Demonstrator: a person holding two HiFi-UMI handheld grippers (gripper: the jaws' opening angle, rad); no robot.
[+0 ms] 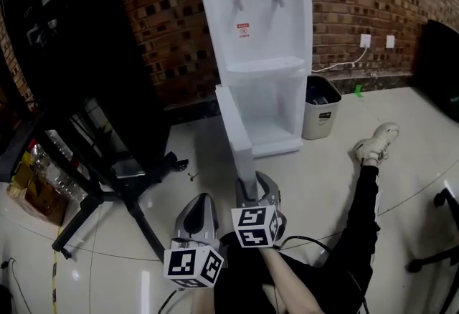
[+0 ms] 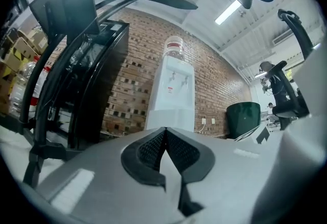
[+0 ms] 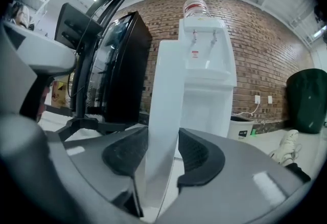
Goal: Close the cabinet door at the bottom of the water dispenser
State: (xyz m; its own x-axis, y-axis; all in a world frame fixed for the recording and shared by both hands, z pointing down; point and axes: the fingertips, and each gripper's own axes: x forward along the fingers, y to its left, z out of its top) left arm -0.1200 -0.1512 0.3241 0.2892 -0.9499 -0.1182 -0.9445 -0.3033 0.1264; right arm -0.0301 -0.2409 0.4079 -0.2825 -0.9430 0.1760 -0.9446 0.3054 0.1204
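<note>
1. Head view: water dispenser (image 1: 262, 33) at 12 o'clock, with its cabinet door (image 1: 237, 130) open and swung toward 6 o'clock. The right gripper (image 1: 256, 182) is at the door's free edge, and the left gripper (image 1: 203, 199) lies at its 7 o'clock.
2. Left gripper view: left gripper (image 2: 165, 131) jaws pressed together, nothing between them; water dispenser (image 2: 172, 90) at 12 o'clock.
3. Right gripper view: right gripper (image 3: 163, 135) jaws pinch the cabinet door (image 3: 166, 95) edge.

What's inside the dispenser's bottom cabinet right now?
Only bare white walls and floor show inside the cabinet; the open cabinet door, between the right tongs, hides part of its left side.
</note>
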